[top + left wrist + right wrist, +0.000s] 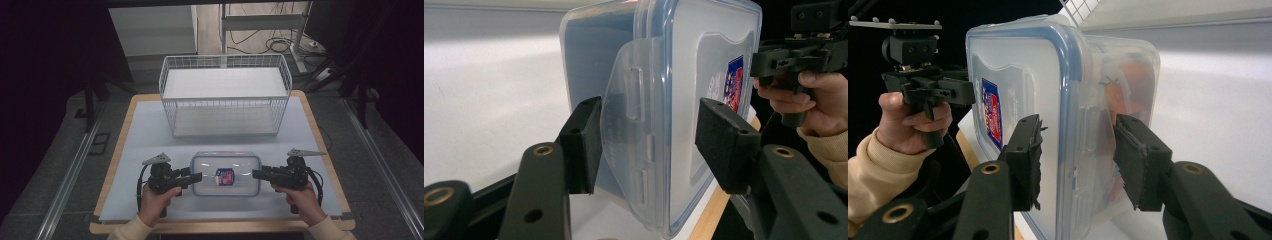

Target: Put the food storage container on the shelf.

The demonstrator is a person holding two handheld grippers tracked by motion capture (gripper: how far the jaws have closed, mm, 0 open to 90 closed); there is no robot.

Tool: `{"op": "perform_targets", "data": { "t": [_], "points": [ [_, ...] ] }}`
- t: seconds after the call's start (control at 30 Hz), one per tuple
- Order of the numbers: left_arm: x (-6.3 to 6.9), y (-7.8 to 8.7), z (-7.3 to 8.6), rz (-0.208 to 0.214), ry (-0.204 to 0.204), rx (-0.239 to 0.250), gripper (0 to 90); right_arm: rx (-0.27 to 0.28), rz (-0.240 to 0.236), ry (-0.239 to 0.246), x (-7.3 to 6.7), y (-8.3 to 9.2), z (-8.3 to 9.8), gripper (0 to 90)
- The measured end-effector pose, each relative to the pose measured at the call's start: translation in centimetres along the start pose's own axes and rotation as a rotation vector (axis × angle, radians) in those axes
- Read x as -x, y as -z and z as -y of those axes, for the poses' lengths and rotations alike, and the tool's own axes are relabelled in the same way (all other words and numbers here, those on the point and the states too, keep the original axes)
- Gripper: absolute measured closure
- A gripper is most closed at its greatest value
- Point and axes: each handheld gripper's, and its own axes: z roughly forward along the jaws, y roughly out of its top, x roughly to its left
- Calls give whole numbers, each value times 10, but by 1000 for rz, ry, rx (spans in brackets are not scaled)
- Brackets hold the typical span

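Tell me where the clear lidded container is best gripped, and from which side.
Probably at its two short ends, each gripper coming in level from its own side. The container lies flat and is too wide for one gripper; its end latch flaps fit between jaws, as left gripper and right gripper show.

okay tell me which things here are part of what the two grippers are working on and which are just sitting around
In the job:
- clear lidded container
- left gripper, jaws either side of its end clasp
- right gripper, closed on the opposite end

Just standing by:
- white wire basket, behind the container, untouched
- table, bearing both
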Motion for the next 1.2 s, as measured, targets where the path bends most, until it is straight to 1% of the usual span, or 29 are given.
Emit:
{"op": "perform_targets", "data": {
  "t": [0.07,0.13,0.27,0.47,0.53,0.6,0.7,0.8,0.97,1.2],
  "points": [
    [0,0,-1,1,-2,0,456,2,0,3,0,0,-1,552],
    [1,1,-4,4,-7,5,456,13,4,16,-3,3,-5,552],
    [4,3,-13,9,-14,16,455,29,15,36,-8,7,-14,552],
    [7,11,-29,6,-43,33,455,33,13,56,-16,9,-30,552],
    [8,12,-32,7,-44,38,456,35,13,61,-17,9,-32,552],
    [12,17,-42,3,-65,53,456,46,11,72,-22,12,-41,552],
    [15,21,-51,6,-79,66,457,57,13,90,-27,15,-52,552],
    [19,24,-61,7,-86,79,456,65,16,109,-32,19,-62,552],
    [22,27,-76,5,-98,90,456,77,18,123,-37,23,-77,552],
    [26,27,-89,3,-108,100,456,90,25,143,-39,28,-91,552]
  ]
}}
